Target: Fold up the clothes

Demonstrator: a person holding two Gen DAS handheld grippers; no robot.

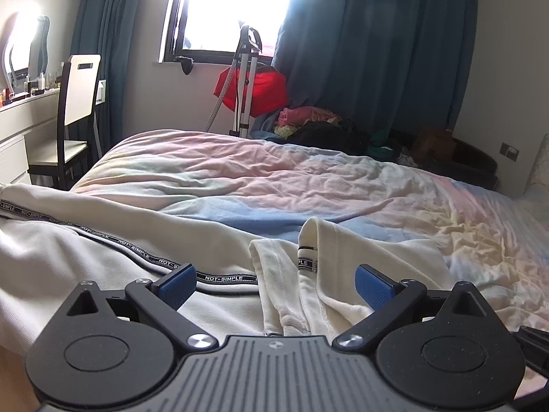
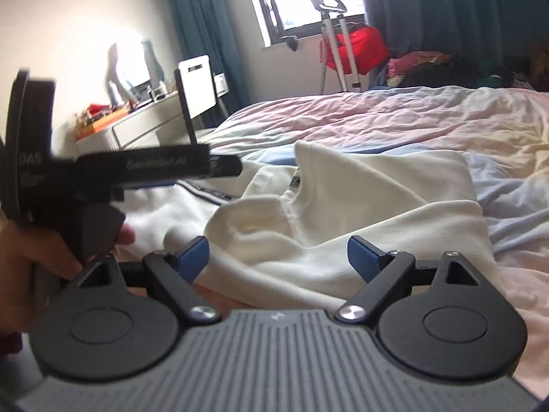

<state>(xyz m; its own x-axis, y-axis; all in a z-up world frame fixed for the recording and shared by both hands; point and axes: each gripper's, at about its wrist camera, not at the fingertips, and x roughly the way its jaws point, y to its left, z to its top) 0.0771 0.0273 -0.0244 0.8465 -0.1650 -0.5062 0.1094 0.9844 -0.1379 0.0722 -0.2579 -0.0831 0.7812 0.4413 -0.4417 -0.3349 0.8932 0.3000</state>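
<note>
Left wrist view is showing our left gripper (image 1: 276,279) with its blue fingers (image 1: 178,283) spread wide apart and gripping nothing, hovering low over the cream garment (image 1: 103,261) that is lying rumpled on the bed (image 1: 274,178). Between those fingers a bunched fold of cloth with a small label (image 1: 306,257) is standing up, and a black printed trim (image 1: 223,278) is running leftward across the fabric. Our right gripper (image 2: 278,257) is likewise standing open and empty, its fingers (image 2: 363,257) framing a thick rolled hump of the same garment, while the left tool (image 2: 113,171) is showing blurred at the left of that view, with our left hand (image 2: 31,250) wrapped round its grip. We are judging that the step in hand is picking hold points for a fold, and to do it well we are wanting each pair of fingers to close on a single clean edge, not on the bunched heap, then draw the cloth taut and flat before turning it over. Beyond the bed, a chair (image 1: 77,103), a window (image 1: 233,7) with blue curtains (image 1: 377,44) and a heap of other clothes (image 1: 315,120) are sitting well apart from our work.
</note>
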